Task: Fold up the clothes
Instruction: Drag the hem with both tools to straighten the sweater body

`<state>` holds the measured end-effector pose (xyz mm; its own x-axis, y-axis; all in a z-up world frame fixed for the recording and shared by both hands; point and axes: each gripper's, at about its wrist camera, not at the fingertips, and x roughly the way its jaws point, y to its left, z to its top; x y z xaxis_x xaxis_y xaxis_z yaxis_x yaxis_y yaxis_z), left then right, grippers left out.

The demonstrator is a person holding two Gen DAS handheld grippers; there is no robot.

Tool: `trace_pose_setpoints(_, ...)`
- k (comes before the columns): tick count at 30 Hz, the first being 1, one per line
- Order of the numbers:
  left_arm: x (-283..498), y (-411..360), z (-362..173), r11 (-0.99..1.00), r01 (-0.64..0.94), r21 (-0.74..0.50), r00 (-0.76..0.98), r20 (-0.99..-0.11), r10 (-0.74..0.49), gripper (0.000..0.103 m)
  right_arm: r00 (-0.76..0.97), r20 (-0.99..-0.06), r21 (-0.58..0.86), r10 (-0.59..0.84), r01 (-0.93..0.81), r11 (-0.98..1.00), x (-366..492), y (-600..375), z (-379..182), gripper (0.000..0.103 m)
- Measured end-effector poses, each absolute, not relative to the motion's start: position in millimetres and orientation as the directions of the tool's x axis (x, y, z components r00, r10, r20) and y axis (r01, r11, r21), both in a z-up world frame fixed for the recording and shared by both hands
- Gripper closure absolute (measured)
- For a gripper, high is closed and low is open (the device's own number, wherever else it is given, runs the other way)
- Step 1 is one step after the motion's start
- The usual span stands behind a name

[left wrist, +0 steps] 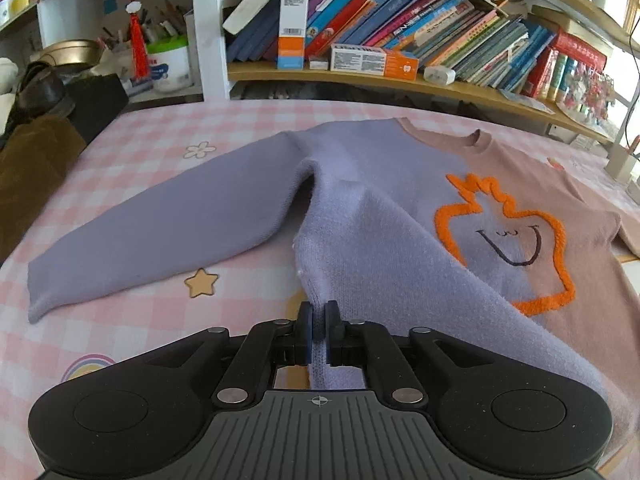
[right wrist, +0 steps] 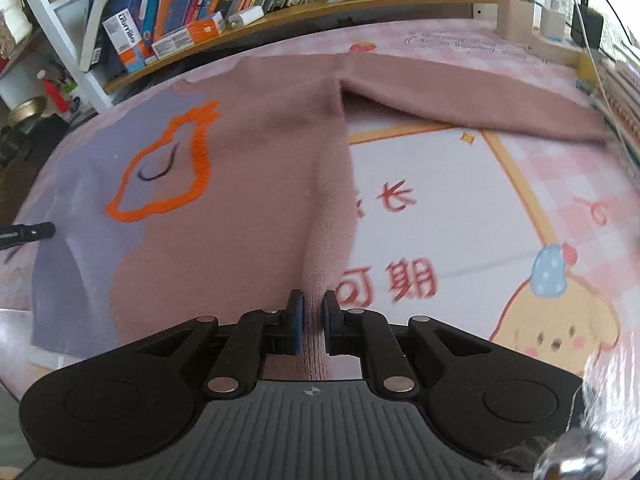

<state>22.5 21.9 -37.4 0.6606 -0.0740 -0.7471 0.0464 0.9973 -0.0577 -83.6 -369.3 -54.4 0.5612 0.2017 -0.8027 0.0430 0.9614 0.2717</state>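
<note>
A two-tone knit sweater [left wrist: 380,208], lilac on one half and dusty pink on the other, lies face up on the table with an orange outlined smiling figure [left wrist: 516,240] on its chest. My left gripper [left wrist: 319,312] is shut on the lilac bottom hem corner and lifts it slightly. The lilac sleeve [left wrist: 160,232] lies spread out to the left. In the right wrist view my right gripper [right wrist: 312,304] is shut on the pink bottom hem corner of the sweater [right wrist: 256,168]. The pink sleeve [right wrist: 472,100] stretches out to the right.
A pink checked tablecloth [left wrist: 140,152] with cartoon prints [right wrist: 552,320] covers the table. Bookshelves [left wrist: 400,32] full of books stand behind it. Dark bags [left wrist: 48,120] sit at the far left, chargers and cables [right wrist: 580,24] at the far right. The left gripper's tip [right wrist: 28,234] shows at the right view's left edge.
</note>
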Motion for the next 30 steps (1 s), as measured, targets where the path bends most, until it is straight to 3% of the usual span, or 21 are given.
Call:
trace_pose_setpoints(4,10.9,43.9,-34.2,0.991,0.025,-0.129,0.669,-0.734,-0.113,0.091,0.569,-0.798,0.283,0.196,0.067,0.957,-88.0,-364.6,-50.6,0.076)
trace_pose_setpoints(6,1.0,48.4,-36.8,0.985,0.034,-0.168,0.654,-0.742,-0.149,0.083,0.587,-0.793,0.273,0.165,0.101,0.957,-90.6,-367.1,-47.9,0.069)
trace_pose_setpoints(7,-4.0,50.6,-38.2,0.981,0.038,-0.188,0.646,-0.745,-0.168,0.079,0.594,-0.79,0.274,0.151,0.121,0.954,-89.5,-369.9,-47.3,0.069)
trace_pose_setpoints(9,-12.6,51.5,-42.4,0.975,0.046,-0.216,0.632,-0.75,-0.196,0.061,0.599,-0.791,0.268,0.124,0.158,0.95,-88.0,-375.5,-46.6,0.069)
trace_pose_setpoints(13,-22.2,47.8,-52.7,0.966,0.054,-0.253,0.607,-0.759,-0.233,0.058,0.596,-0.798,0.242,0.089,0.181,0.953,-87.6,-373.5,-48.6,0.069)
trace_pose_setpoints(14,-22.4,45.7,-55.0,0.966,0.055,-0.253,0.604,-0.762,-0.234,0.062,0.593,-0.801,0.231,0.08,0.183,0.956,-88.3,-371.1,-49.7,0.069)
trace_pose_setpoints(17,-23.1,38.6,-55.8,0.967,0.074,-0.243,0.588,-0.773,-0.24,0.099,0.583,-0.811,0.198,0.052,0.19,0.962,-90.1,-363.7,-53.2,0.078)
trace_pose_setpoints(18,-23.4,37.1,-55.3,0.965,0.082,-0.249,0.581,-0.775,-0.249,0.1,0.582,-0.812,0.184,0.04,0.19,0.964,-89.6,-360.8,-54.0,0.09)
trace_pose_setpoints(19,-24.6,38.8,-51.5,0.955,0.093,-0.283,0.573,-0.769,-0.283,0.1,0.58,-0.814,0.178,0.037,0.188,0.966,-88.8,-357.4,-54.1,0.093)
trace_pose_setpoints(24,-36.4,64.4,-28.4,0.957,0.044,-0.285,0.601,-0.758,-0.254,0.1,0.573,-0.812,0.211,0.111,0.11,0.971,-86.1,-342.6,-51.1,0.095)
trace_pose_setpoints(27,-25.5,59.1,-39.9,0.977,0.064,-0.204,0.565,-0.799,-0.204,0.1,0.584,-0.81,0.17,0.058,0.138,0.976,-80.0,-345.4,-53.0,0.095)
trace_pose_setpoints(30,-11.4,37.5,-52.8,0.973,0.11,-0.202,0.551,-0.802,-0.229,0.1,0.61,-0.792,0.126,-0.023,0.2,0.972,-61.6,-356.4,-55.1,0.095)
